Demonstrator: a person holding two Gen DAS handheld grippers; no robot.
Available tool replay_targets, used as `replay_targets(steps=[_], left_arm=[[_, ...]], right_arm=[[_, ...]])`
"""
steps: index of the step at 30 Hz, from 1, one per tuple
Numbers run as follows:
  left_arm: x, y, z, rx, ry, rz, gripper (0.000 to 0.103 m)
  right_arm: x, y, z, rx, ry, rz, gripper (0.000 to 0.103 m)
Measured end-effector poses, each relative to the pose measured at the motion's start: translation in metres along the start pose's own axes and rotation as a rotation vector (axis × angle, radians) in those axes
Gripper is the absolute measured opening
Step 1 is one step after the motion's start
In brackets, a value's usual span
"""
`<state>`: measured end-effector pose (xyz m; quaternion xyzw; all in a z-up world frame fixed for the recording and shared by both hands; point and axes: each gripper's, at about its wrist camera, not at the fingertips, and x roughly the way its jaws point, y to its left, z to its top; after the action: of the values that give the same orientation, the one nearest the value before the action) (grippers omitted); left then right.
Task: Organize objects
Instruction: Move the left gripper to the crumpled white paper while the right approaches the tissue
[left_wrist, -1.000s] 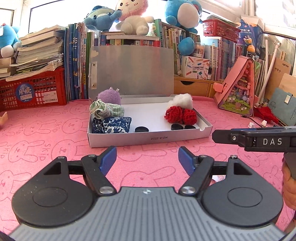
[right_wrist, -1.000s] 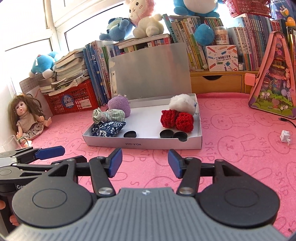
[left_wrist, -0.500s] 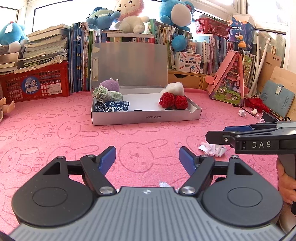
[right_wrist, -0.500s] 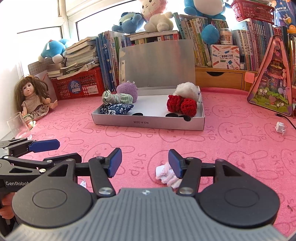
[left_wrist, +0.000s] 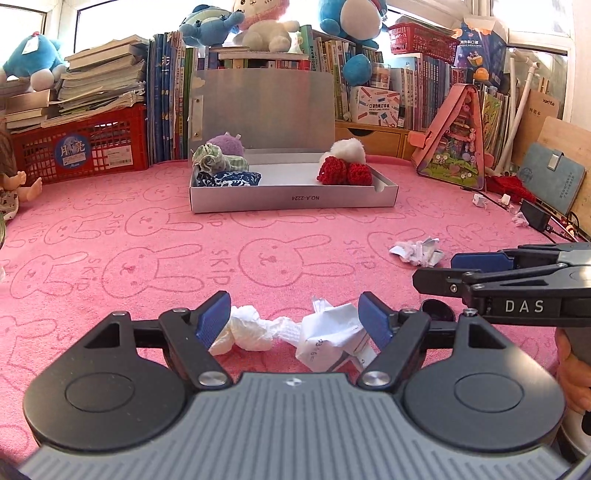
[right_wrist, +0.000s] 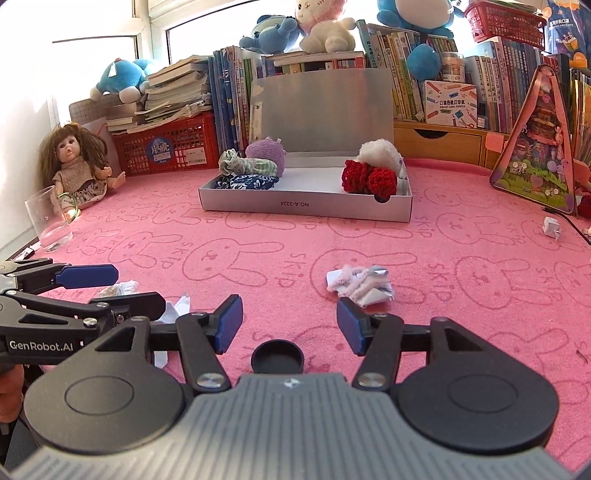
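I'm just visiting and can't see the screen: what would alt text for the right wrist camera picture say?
An open right gripper hovers low over a pink bunny-print mat, with a small black cap lying between its blue fingertips. Ahead lie crumpled paper scraps and an open grey box holding soft toys; the left gripper shows at the left edge.

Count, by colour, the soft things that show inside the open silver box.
Purple plush ball: 1
Green checked bundle: 1
Blue patterned pouch: 1
Red knitted balls: 2
White fluffy ball: 1
Total: 6
The front wall of the silver box may hide anything lying low.
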<state>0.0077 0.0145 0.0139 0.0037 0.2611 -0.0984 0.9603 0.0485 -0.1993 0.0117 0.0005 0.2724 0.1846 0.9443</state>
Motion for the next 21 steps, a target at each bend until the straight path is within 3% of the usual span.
replay_targets(steps=[10,15,21], left_arm=[[-0.014,0.002,-0.009,-0.019,0.005,0.000,0.084],[-0.014,-0.002,-0.010,-0.019,0.006,-0.015,0.084],[-0.012,-0.008,-0.013,-0.022,0.015,-0.026,0.084]], right_arm=[[0.001,0.009,-0.019,-0.005,0.018,-0.017,0.070],[0.003,0.018,-0.024,-0.051,0.032,-0.028,0.048],[0.003,0.023,-0.027,-0.059,0.027,-0.039,0.038]])
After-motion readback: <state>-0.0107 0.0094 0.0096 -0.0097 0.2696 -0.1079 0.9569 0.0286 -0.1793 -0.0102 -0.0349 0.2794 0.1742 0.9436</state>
